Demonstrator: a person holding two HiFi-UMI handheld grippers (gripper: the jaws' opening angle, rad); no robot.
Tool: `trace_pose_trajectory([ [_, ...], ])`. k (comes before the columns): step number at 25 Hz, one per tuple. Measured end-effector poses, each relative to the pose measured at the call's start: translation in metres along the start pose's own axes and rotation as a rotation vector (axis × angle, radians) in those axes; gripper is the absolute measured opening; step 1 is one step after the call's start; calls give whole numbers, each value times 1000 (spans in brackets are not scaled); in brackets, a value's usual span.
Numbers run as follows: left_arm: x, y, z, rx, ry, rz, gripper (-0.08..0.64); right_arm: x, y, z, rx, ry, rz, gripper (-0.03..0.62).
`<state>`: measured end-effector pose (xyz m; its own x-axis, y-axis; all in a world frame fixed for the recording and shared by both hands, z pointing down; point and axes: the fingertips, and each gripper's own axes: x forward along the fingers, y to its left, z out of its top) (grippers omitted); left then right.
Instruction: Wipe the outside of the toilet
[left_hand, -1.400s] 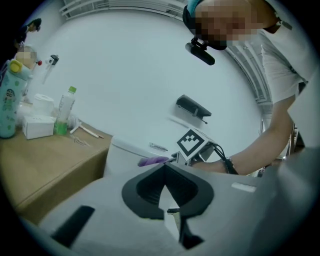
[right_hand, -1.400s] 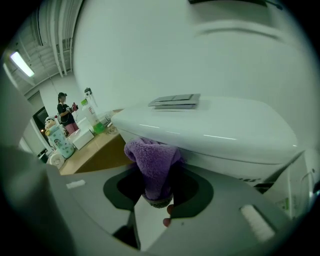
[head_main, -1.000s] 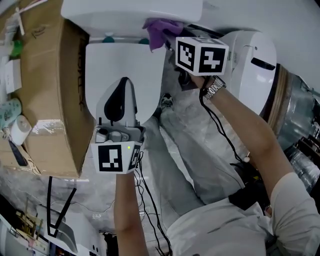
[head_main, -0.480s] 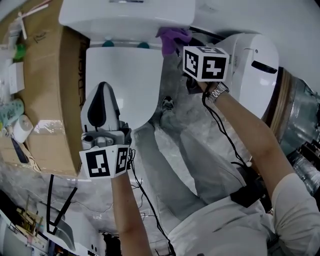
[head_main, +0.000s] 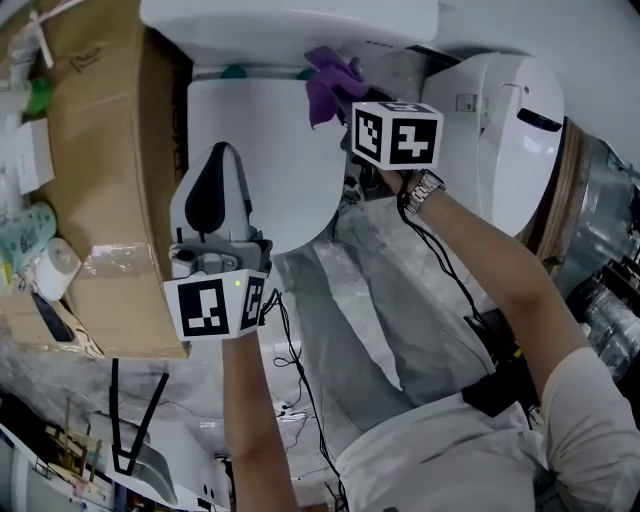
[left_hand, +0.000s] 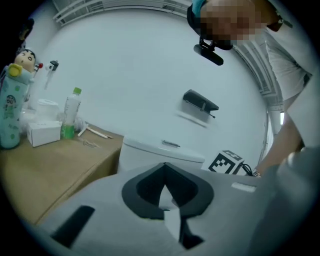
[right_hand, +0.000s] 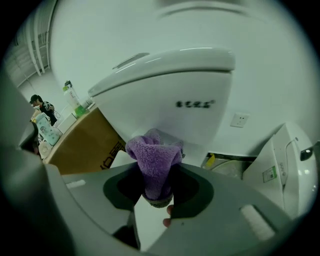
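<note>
The white toilet stands in the middle of the head view, its closed lid (head_main: 275, 150) below the tank (head_main: 290, 25). A purple cloth (head_main: 328, 75) is pressed where the lid's right rear meets the tank, and my right gripper (head_main: 338, 100) is shut on it. The right gripper view has the cloth (right_hand: 152, 160) bunched between the jaws of that gripper (right_hand: 155, 192), under the tank (right_hand: 165, 90). My left gripper (head_main: 222, 155) hovers over the lid's left side, jaws together and holding nothing. In the left gripper view it (left_hand: 165, 192) points at the tank (left_hand: 160, 152).
A cardboard box (head_main: 100, 150) stands tight against the toilet's left side, with a green bottle (left_hand: 70, 112), a cartoon bottle (left_hand: 12, 100) and small boxes on top. A white appliance (head_main: 500, 130) stands at the right. Crinkled plastic sheeting (head_main: 340, 290) and cables cover the floor.
My left gripper has moved from the lid's front edge to its left side. The right gripper has slid the cloth a little along the joint under the tank.
</note>
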<state>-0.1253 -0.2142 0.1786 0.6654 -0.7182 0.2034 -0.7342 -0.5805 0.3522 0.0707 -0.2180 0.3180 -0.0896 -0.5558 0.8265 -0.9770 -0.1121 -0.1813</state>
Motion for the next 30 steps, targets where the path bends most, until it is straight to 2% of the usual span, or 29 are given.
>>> trace_pose_trajectory([
  [3,0,19,6,2,17,-22,6,23,48,2,1,7,35,137],
  [7,3,38,16,-33,-14,-40,5,54,100,18,21,11,68,137],
  [13,2,60,18,-69,-31,-55,6,95,154,41,45,12,81,137],
  [21,3,72,12,-87,-24,-74,5,132,179,54,90,29,67,137],
  [25,4,75,5,-103,-21,-50,5,136,173,56,89,27,74,137],
  [30,7,67,-3,-78,5,-35,6,127,155,56,95,32,102,138],
])
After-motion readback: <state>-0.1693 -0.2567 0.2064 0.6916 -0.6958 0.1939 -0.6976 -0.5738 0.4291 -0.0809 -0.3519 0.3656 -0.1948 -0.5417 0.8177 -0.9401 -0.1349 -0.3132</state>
